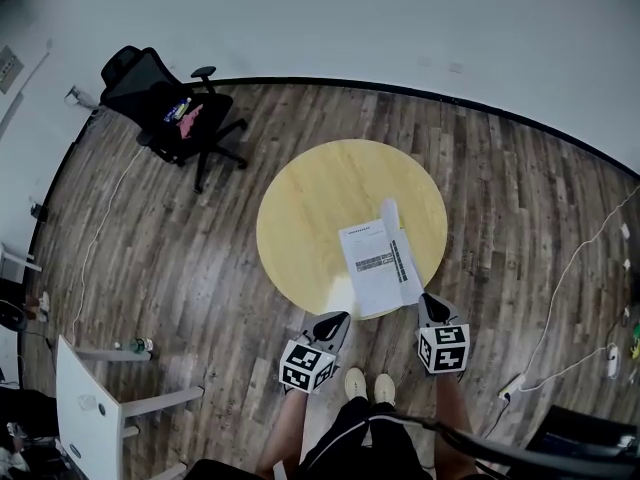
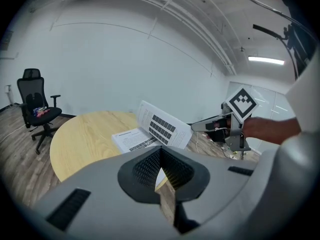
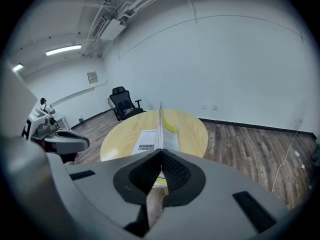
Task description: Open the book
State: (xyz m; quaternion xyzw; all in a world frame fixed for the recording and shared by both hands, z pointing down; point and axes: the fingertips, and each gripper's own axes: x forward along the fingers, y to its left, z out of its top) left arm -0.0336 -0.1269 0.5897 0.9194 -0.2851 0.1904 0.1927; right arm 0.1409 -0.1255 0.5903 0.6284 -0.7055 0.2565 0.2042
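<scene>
The book (image 1: 378, 266) is lying at the near right edge of the round table (image 1: 310, 193). The right gripper (image 3: 160, 152) is pinching its top leaf (image 3: 160, 126) with jaws closed tight on it, holding that leaf up on edge over the printed page beneath. The left gripper (image 2: 161, 150) is hovering by the table's near edge, its jaws pressed together with nothing in them.

Desk (image 1: 310, 198): mid-floor.
Book (image 1: 378, 268): on desk, by its near right edge.
Right claw (image 1: 428, 300): at book's near right corner.
Left claw (image 1: 335, 320): before desk's near edge, left of book.
Chair (image 1: 165, 113): behind desk, far left.
</scene>
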